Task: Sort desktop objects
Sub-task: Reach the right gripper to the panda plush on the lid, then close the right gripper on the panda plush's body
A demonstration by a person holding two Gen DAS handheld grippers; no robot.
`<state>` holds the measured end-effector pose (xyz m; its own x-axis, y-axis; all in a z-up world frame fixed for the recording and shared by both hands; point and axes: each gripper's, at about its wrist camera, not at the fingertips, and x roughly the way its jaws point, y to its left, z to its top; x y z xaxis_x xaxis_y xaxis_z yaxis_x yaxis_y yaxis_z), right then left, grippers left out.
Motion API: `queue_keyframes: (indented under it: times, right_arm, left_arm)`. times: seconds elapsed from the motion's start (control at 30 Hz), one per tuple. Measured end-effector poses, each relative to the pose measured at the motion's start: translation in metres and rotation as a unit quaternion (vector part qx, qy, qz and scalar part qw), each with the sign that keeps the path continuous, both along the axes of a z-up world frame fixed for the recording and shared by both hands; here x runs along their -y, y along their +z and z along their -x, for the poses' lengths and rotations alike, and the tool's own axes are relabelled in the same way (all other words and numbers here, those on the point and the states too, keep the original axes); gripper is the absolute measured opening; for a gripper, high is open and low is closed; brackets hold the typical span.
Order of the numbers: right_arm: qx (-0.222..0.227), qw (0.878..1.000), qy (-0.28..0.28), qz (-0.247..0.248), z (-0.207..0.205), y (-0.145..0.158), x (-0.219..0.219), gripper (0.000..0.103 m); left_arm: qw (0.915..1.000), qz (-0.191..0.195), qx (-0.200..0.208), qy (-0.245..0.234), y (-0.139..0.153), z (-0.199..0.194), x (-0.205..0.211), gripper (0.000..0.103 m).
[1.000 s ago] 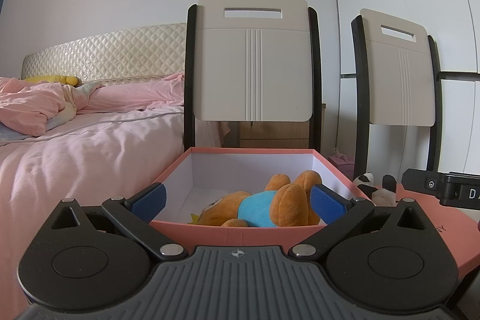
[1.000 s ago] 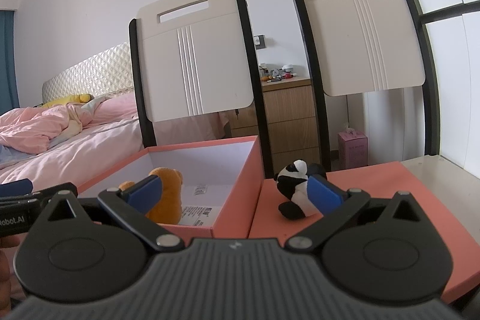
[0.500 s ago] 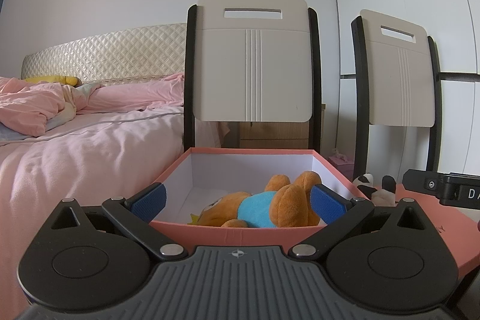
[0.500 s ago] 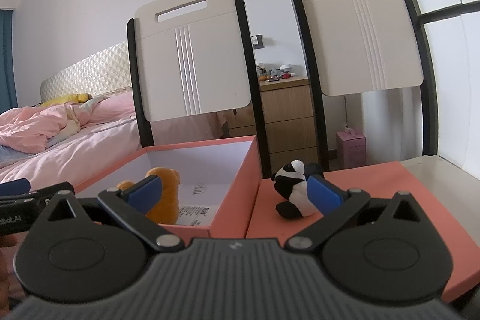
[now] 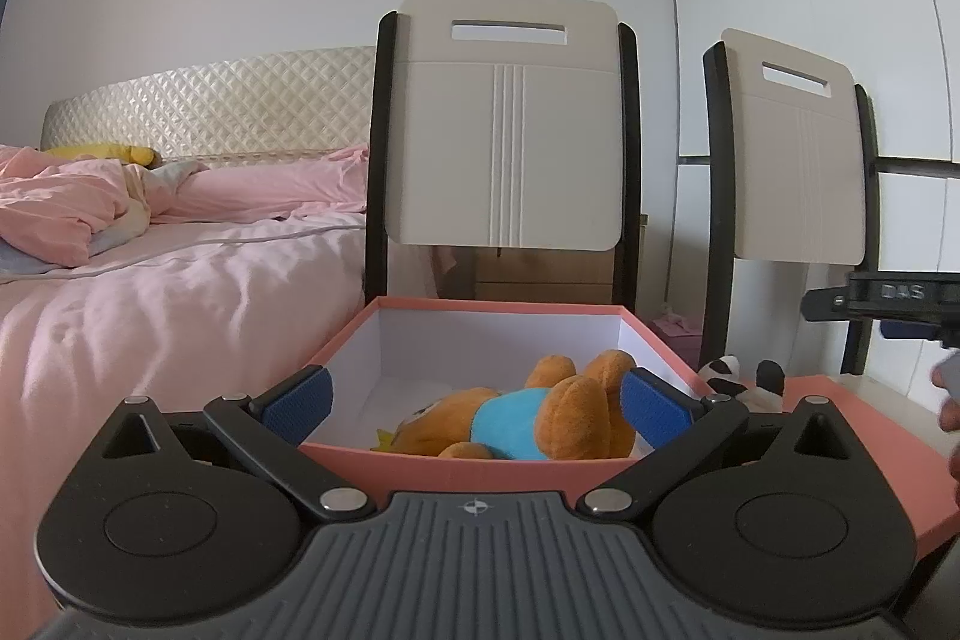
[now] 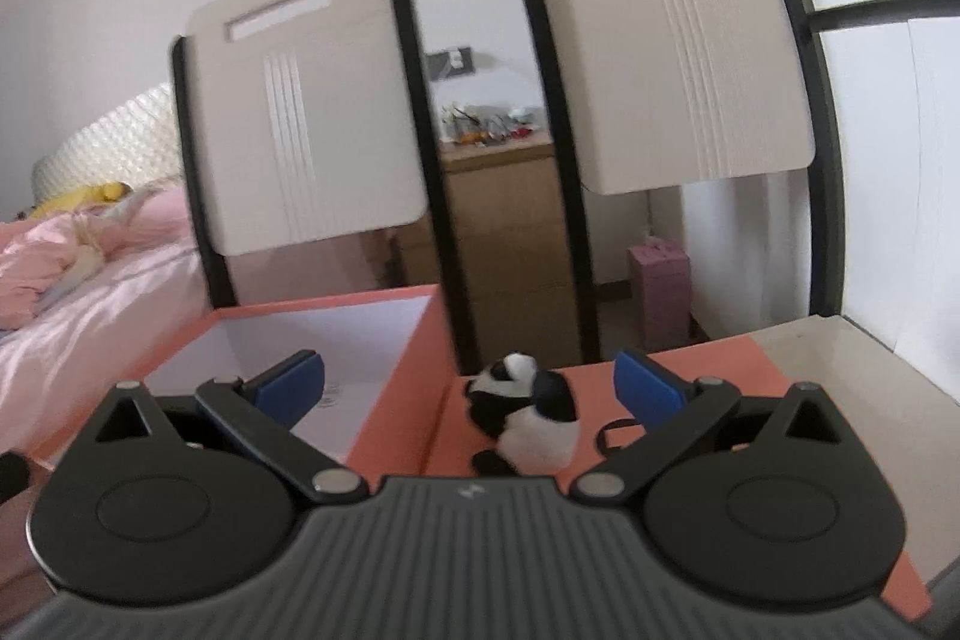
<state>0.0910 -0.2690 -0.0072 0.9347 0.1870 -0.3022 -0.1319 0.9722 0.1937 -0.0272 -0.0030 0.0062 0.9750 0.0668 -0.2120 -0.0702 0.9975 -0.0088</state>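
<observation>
An orange plush toy in a blue shirt [image 5: 516,421] lies inside the open pink box [image 5: 498,307]. My left gripper [image 5: 477,394] is open just in front of the box's near wall, with nothing between its blue pads. A small black-and-white panda plush [image 6: 528,412] sits on the flat pink lid [image 6: 690,370] to the right of the box [image 6: 396,370]. My right gripper [image 6: 468,382] is open and faces the panda, which lies between the lines of its two fingers, untouched. The panda [image 5: 741,379] also peeks out past the box's right wall in the left wrist view.
Two white chairs with black frames [image 5: 507,124] [image 6: 666,64] stand close behind the box and lid. A bed with pink bedding [image 5: 168,268] fills the left. A wooden nightstand [image 6: 498,232] and a small pink box on the floor [image 6: 660,274] are behind the chairs. The pale table surface [image 6: 840,370] shows at right.
My right gripper has risen and swung right, so the panda now sits centred between its fingers; its view is blurred by the motion. The left gripper has barely moved.
</observation>
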Motion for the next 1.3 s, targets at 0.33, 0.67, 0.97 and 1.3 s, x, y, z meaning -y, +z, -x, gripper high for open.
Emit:
queue_keyframes:
  times: [0.33,0.67,0.97,1.3]
  right_arm:
    - [-0.104,0.994,-0.012,0.009,-0.102,-0.047,0.010,0.103]
    - [-0.136,0.990,0.025,0.015,-0.127,-0.077,0.004,0.103]
    - [-0.147,0.988,0.035,0.043,-0.131,-0.088,-0.013,0.064]
    - [-0.124,0.992,0.026,0.022,-0.130,-0.073,-0.018,0.055]
  left_arm:
    - [1.0000,-0.004,-0.003,0.001,0.000,-0.001,0.001,0.103]
    - [0.9998,-0.006,-0.017,0.007,-0.004,-0.008,-0.002,0.103]
    - [0.9997,-0.009,-0.021,-0.002,-0.004,-0.005,0.002,0.103]
    - [0.9998,-0.003,-0.020,-0.002,-0.005,-0.005,0.000,0.103]
